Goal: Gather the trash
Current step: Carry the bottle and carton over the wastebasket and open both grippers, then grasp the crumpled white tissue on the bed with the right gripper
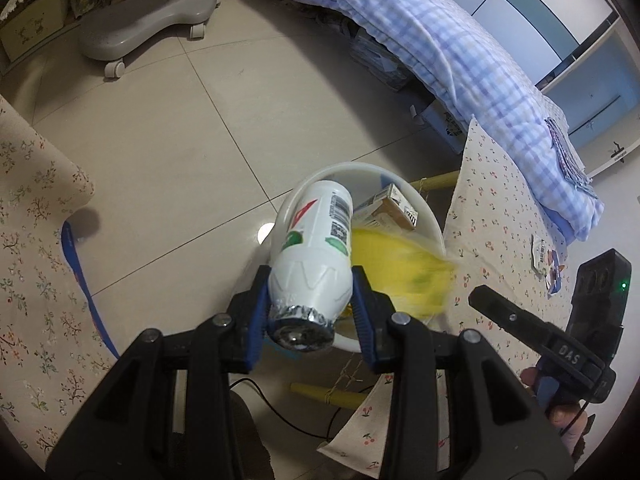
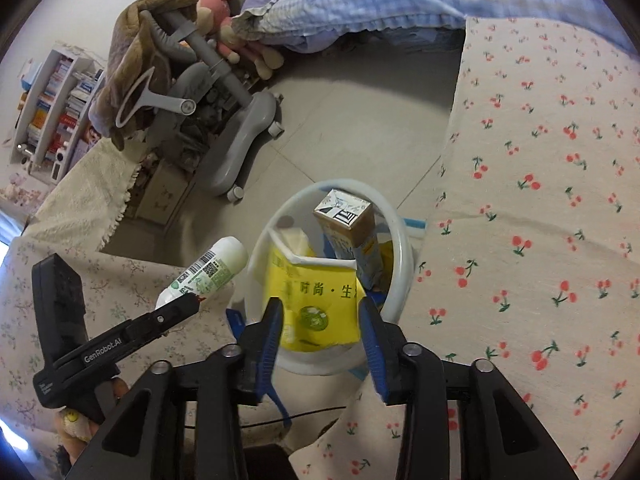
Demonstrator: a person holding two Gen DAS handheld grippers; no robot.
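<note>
My left gripper (image 1: pixel 311 276) is shut on a white plastic bottle (image 1: pixel 316 248), gripped near its foil-capped neck and tilted over the rim of a white bin (image 1: pixel 400 184). The right wrist view shows that bottle (image 2: pixel 208 268) left of the bin (image 2: pixel 405 240). A brown drink carton (image 2: pixel 348 224) stands inside the bin, and a yellow packet (image 2: pixel 316 304) lies against its near wall. My right gripper (image 2: pixel 320 308) hangs open just above the packet, with its pads clear of it. In the left wrist view the yellow packet (image 1: pixel 400 264) is blurred at the bin's rim.
A grey wheeled chair base (image 1: pixel 152 28) stands on the tiled floor behind the bin. The bed with a blue checked quilt (image 1: pixel 480 72) is at the right. A cherry-print cloth (image 2: pixel 540 200) and a floral cloth (image 1: pixel 36 240) flank the bin. A bookshelf (image 2: pixel 52 112) stands far left.
</note>
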